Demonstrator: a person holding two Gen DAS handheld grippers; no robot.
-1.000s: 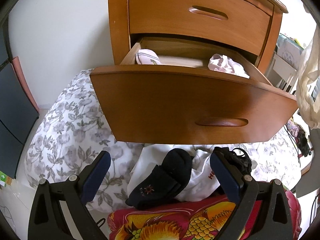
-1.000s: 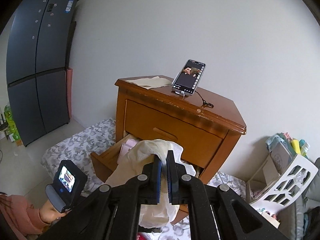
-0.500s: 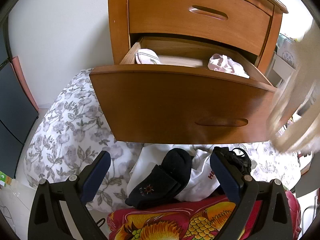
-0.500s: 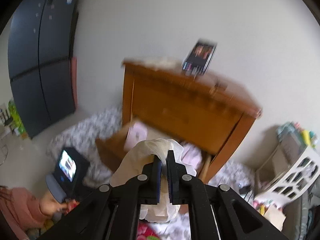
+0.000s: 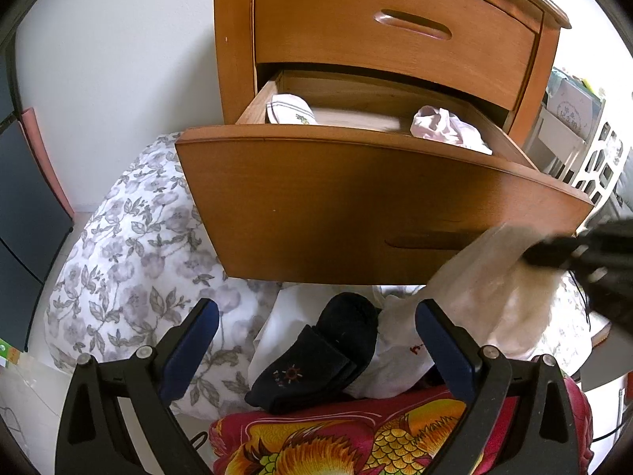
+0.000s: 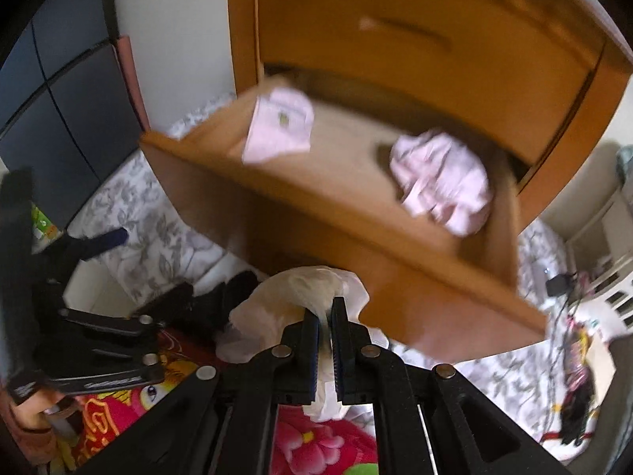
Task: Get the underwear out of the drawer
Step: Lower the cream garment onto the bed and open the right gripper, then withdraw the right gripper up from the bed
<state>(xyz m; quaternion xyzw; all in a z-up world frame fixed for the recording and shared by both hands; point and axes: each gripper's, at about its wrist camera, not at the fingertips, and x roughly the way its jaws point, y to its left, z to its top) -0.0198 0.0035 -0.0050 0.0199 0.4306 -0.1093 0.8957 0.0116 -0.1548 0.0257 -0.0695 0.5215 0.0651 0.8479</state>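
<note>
A white wall backs a wooden nightstand point(image 5: 395, 31) with two drawers, standing on a floor laid with grey floral bedding point(image 5: 130, 245). The cream underwear point(image 6: 300, 297) is out of the drawer, pinched between the clenched fingers of the right gripper point(image 6: 325, 316), hanging just ahead of and below the pulled-out lower drawer point(image 5: 356, 206); in the left wrist view it shows as a blurred pale cloth at the right edge. Beyond the right gripper, two garments lie inside the open drawer: one folded pale pink piece point(image 6: 279, 124) at its far left corner and one crumpled pink piece point(image 6: 443, 186) toward the right. The upper drawer point(image 5: 395, 19) is closed. The left gripper point(image 5: 316, 340) stands wide open with nothing between its blue pads, pointing down at a pile just ahead of it: one dark navy sock pair point(image 5: 316, 356) on white clothing point(image 5: 395, 364), over a red and yellow patterned blanket point(image 5: 356, 435). One dark cabinet point(image 6: 67, 99) stands to the left.
</note>
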